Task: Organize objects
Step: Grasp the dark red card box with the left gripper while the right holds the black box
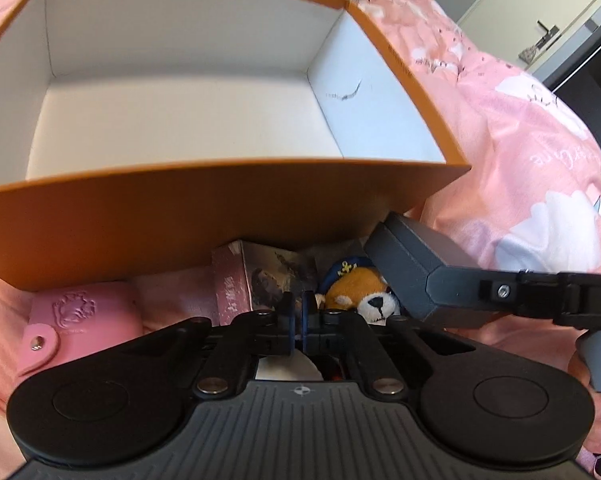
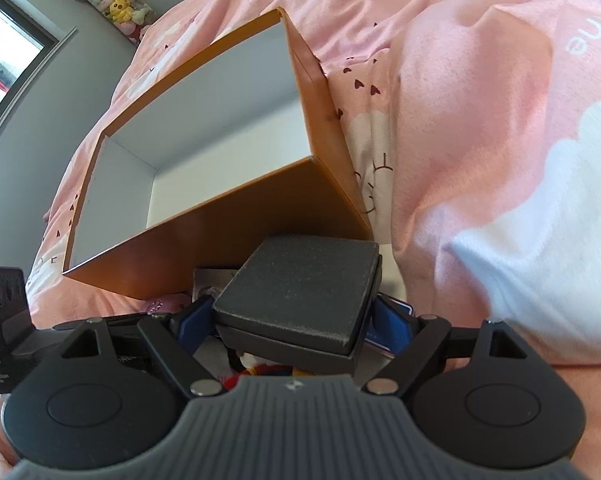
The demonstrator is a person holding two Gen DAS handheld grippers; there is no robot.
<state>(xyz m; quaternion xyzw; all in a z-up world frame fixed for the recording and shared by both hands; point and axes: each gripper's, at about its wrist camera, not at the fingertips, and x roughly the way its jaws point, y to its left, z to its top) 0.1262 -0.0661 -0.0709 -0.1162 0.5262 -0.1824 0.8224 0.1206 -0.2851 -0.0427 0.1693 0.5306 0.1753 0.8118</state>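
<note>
Nearest in the left wrist view, the left gripper (image 1: 299, 312) has its two blue-padded fingers drawn together, with nothing visible between them. Just beyond its tips lies a small plush bear with an orange face, white muzzle and dark blue cap (image 1: 360, 292). Left of the bear stands a small pink printed carton with a dark picture on one face (image 1: 252, 280), and further left a pink embossed leather card holder with a snap flap (image 1: 76, 320) lies flat on the bedding.

In the right wrist view, the right gripper (image 2: 296, 320) has its jaws spread wide around a dark grey square lidded box with a textured top (image 2: 300, 288). The blue pads (image 2: 192, 320) press against its two sides, and the box is held tilted above the bedding. The same grey box appears at the right of the left wrist view (image 1: 412, 264), just beside the bear. Colourful items show beneath it, too hidden to identify.

Behind these items rests a large open orange cardboard box with a white interior (image 1: 220, 220), its near wall just beyond the carton and the bear. Its inside is bare, save a dark scuff on one inner wall.

All of this lies on a pink bedspread printed with white clouds and small hearts (image 2: 480, 100). Far off, plush toys (image 2: 112, 0) hang on a grey wall beside a window (image 2: 4, 60).
</note>
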